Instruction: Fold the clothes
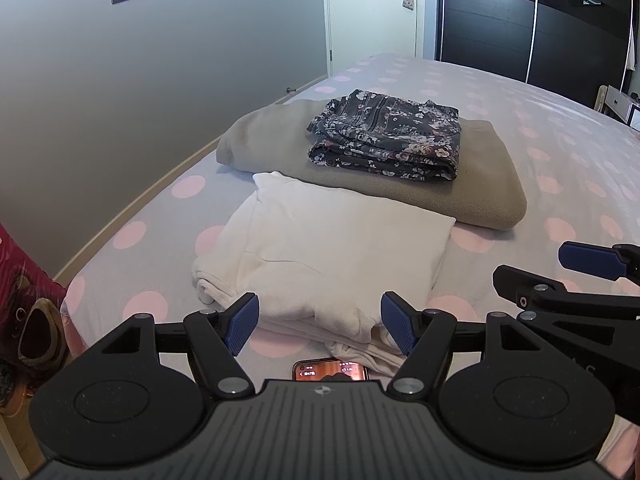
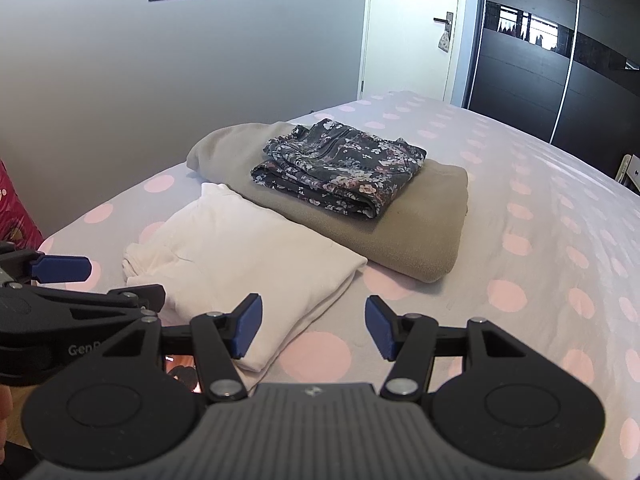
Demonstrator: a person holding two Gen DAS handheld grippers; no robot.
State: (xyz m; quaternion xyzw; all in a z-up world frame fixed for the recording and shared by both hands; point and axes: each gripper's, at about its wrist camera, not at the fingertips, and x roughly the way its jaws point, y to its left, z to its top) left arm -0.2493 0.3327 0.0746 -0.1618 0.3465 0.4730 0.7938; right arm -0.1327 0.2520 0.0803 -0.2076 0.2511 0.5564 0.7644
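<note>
Both hand-held grippers, left (image 1: 319, 329) and right (image 2: 313, 327), apart over folded white garment (image 1: 320, 248).

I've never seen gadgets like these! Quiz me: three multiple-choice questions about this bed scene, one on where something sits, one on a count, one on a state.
1. Where does the floral garment lie?
A. on the white garment
B. on the grey-brown blanket
C. on the floor

2. How many folded textiles are on the bed?
A. two
B. three
C. five

3. How do the right gripper's jaws stand?
A. open, holding nothing
C. shut on the phone
B. shut on cloth

Answers:
1 B: it rests atop the grey-brown blanket.
2 B: floral garment, blanket, white garment.
3 A: a clear gap shows between its blue pads.
</note>
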